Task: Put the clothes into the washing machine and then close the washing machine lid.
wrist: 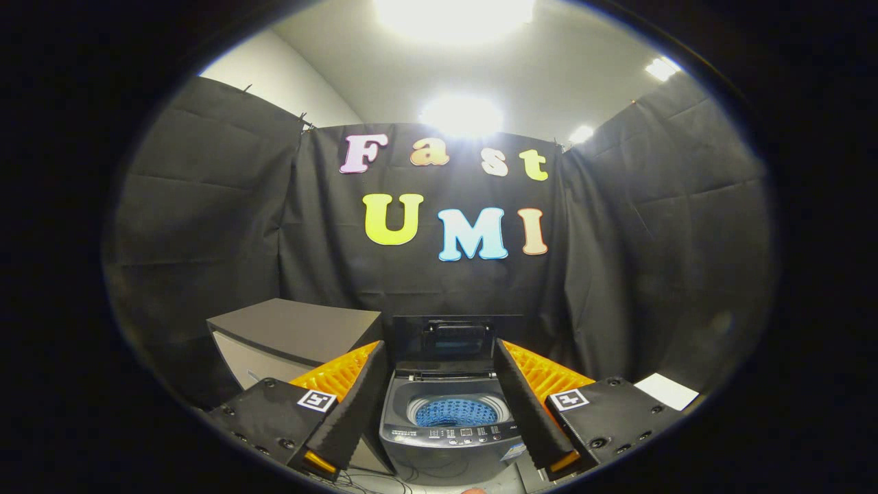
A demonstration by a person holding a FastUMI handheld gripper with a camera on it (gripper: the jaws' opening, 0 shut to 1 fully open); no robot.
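Note:
A small grey top-loading washing machine stands just ahead of me, framed between my two fingers. Its lid is raised upright at the back, and something blue shows inside the round drum opening. My gripper is open, its black foam-padded fingers spread wide on either side of the machine, with nothing held between them.
A grey cabinet stands to the left of the washing machine, behind my left finger. A white sheet lies beyond my right finger. Thin cables trail on the floor in front of the machine. Black cloth walls close in the booth.

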